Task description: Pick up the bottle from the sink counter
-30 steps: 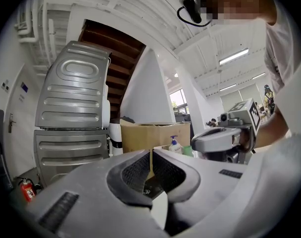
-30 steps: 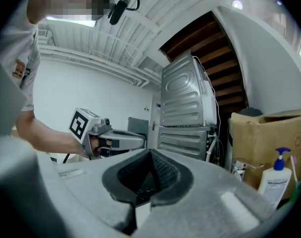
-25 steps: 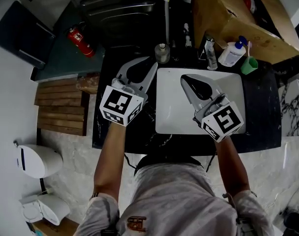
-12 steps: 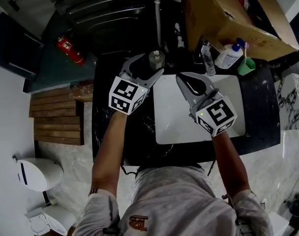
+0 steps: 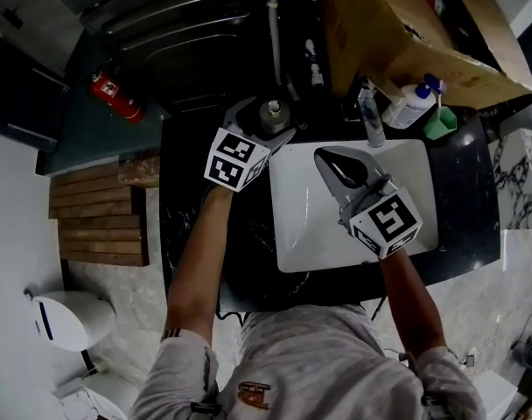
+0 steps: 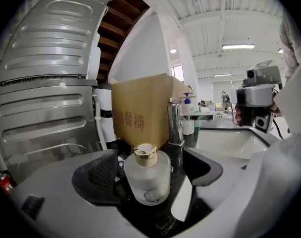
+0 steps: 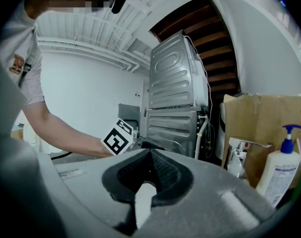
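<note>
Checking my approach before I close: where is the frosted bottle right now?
In the head view the frosted bottle stands on the dark counter, left of the white sink, between the jaws of the left gripper, which have just been opening.

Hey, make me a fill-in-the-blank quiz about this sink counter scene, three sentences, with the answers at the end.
1. The frosted glass bottle on the black counter has a cap coloured ___.
2. The left gripper has the bottle between its ___ jaws, pads not pressing it.
3. The right gripper, jaws shut, is held over the white ___.

Missing words: gold; open; sink.
Note: the left gripper's jaws have just been opening.
</note>
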Available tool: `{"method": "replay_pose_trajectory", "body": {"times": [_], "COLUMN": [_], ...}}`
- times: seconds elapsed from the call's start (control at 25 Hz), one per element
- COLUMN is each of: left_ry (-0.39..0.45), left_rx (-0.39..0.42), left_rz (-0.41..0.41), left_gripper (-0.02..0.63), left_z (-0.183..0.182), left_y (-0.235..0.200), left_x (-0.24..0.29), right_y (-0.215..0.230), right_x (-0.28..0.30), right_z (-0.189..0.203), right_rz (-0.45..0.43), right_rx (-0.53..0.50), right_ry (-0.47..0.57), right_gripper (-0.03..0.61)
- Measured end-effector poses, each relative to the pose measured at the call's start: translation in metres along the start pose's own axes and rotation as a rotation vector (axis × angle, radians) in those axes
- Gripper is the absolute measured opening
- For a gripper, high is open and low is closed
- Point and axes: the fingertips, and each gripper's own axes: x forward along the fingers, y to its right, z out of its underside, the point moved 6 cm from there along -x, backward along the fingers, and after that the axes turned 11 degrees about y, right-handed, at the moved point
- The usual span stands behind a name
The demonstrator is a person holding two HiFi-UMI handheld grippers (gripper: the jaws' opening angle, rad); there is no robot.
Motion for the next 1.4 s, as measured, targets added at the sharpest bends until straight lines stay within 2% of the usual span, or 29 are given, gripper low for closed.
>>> {"method": "replay_pose_trajectory", "body": {"times": [0.28, 0.56, 0.72, 0.8, 1.16, 1.4], "left_ry": [-0.069, -0.114, -0.123, -0.120, -0.129, -0.105], "left_rx": [-0.023, -0.022, -0.030, -0.036, -0.032, -0.012], "left_rz": [0.034, 0.086, 0.103, 0.107, 0.071, 0.049], "left_gripper": [0.402, 0.400, 0.339, 0.336, 0.331, 0.331], "left_z": [0.025, 0.028, 0.029, 0.029, 0.028, 0.010], "left_y": [-0.008, -0.010, -0.009, -0.009, -0.006, 0.002], "left_x": [0.028, 0.041, 0.044, 0.044, 0.039, 0.022], "right_y": [0.010, 0.015, 0.017, 0.018, 0.019, 0.020], "right_x": [-0.004, -0.005, -0.007, -0.008, -0.015, -0.019], "right_z": [0.009, 0.019, 0.023, 0.024, 0.025, 0.021], "right_rz": [0.023, 0.036, 0.046, 0.052, 0.069, 0.080], "right_rx": [0.020, 0.041, 0.053, 0.056, 0.067, 0.072], "right_ry": [-0.004, -0.019, -0.015, -0.015, -0.014, 0.003], "right_gripper": [0.002, 0.002, 0.002, 0.002, 0.002, 0.002]}}
